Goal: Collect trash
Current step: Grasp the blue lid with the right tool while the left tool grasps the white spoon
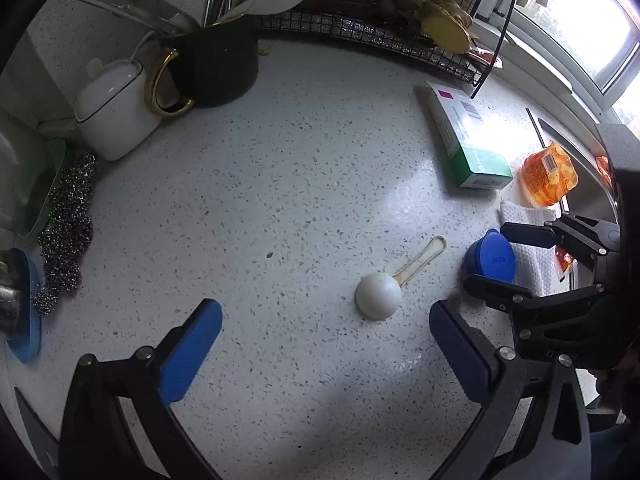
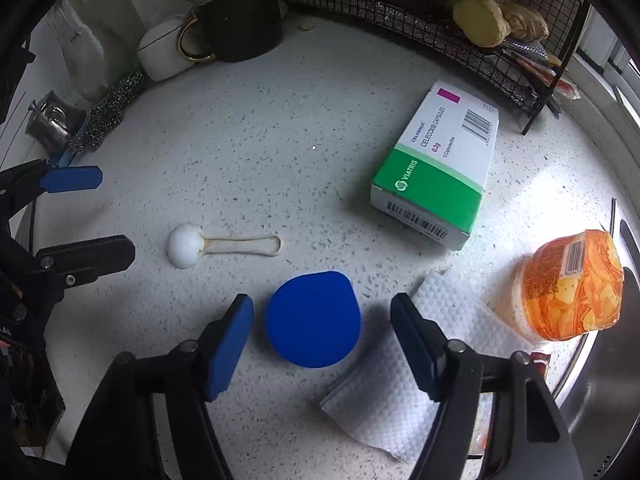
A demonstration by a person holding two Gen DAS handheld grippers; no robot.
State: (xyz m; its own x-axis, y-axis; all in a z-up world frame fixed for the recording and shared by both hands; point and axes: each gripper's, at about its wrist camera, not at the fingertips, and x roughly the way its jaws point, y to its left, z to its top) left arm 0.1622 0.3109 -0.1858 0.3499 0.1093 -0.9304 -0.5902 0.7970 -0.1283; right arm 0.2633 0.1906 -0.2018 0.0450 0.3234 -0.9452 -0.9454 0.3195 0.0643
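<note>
1. Step in hand, as judged: approach to a first pick-up. Neither gripper held anything, and all the loose items lay on the worktop (image 2: 248, 160)
2. The right gripper (image 2: 322, 320) hung low over the blue cap (image 2: 312, 320), its jaws spread wide, one on each side of the cap and apart from it. The right-hand finger stood over the edge of the paper towel (image 2: 400, 392)
3. The left gripper (image 1: 324, 320) was likewise spread wide and empty. The white scoop (image 1: 378, 296) lay ahead of it, nearer its right finger, bowl down and handle pointing away
4. Other likely trash: the medicine box (image 2: 436, 168) lay flat beyond the cap, and the orange cup (image 2: 572, 284) sat on the towel's far corner, close to the sink rim (image 2: 600, 400)
5. Next move, as judged: lower the right gripper until the fingers flank the cap's side wall, then close. The cap was low and flat, so the fingers would need to reach almost to the worktop
6. Risk, as judged: the right-hand finger could catch the towel with the cap
7. Open room: the worktop centre was bare. The left gripper sat near the right one's left side, so sideways room there was limited
8. Edges: wire rack (image 2: 460, 16) and black mug (image 2: 240, 24) at the back, steel scourer (image 1: 68, 216) at the left, sink at the right
</note>
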